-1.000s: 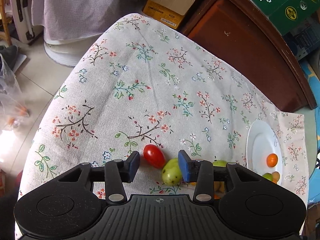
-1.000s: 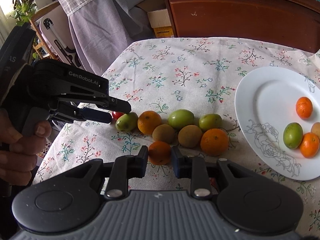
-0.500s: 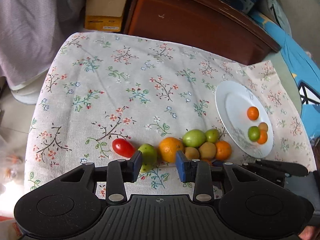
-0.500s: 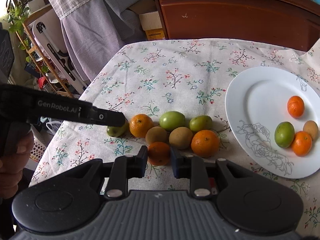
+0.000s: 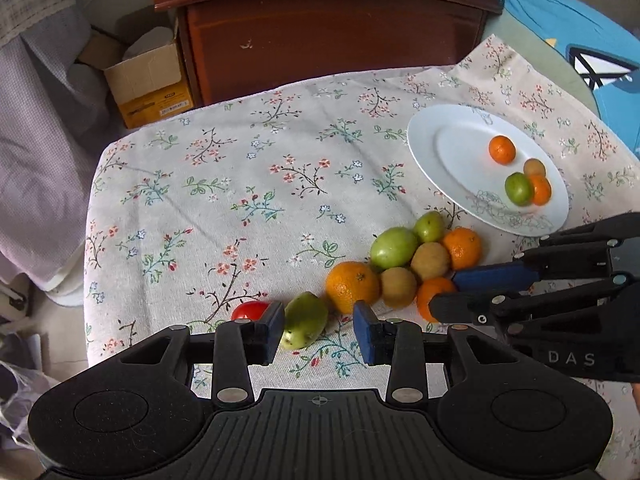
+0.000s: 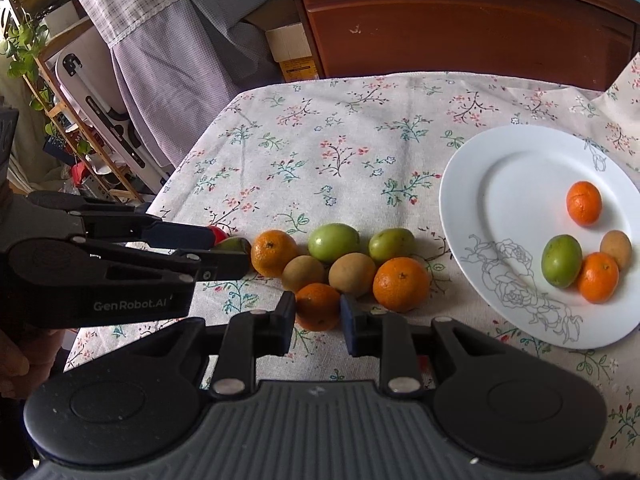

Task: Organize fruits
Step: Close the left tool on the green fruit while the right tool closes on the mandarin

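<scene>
right hand-held gripper [image 6: 318,316] straddles small orange [image 6: 318,306]

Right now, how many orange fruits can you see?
5: two on the plate, at and; three on the cloth, at and.

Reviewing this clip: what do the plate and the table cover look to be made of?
Plate: likely glazed ceramic, white and glossy with soft reflections and a grey line-drawn rose near the rim. Table cover: woven cloth, matte, printed with small flowers; it creases and drapes over the table edge.
</scene>
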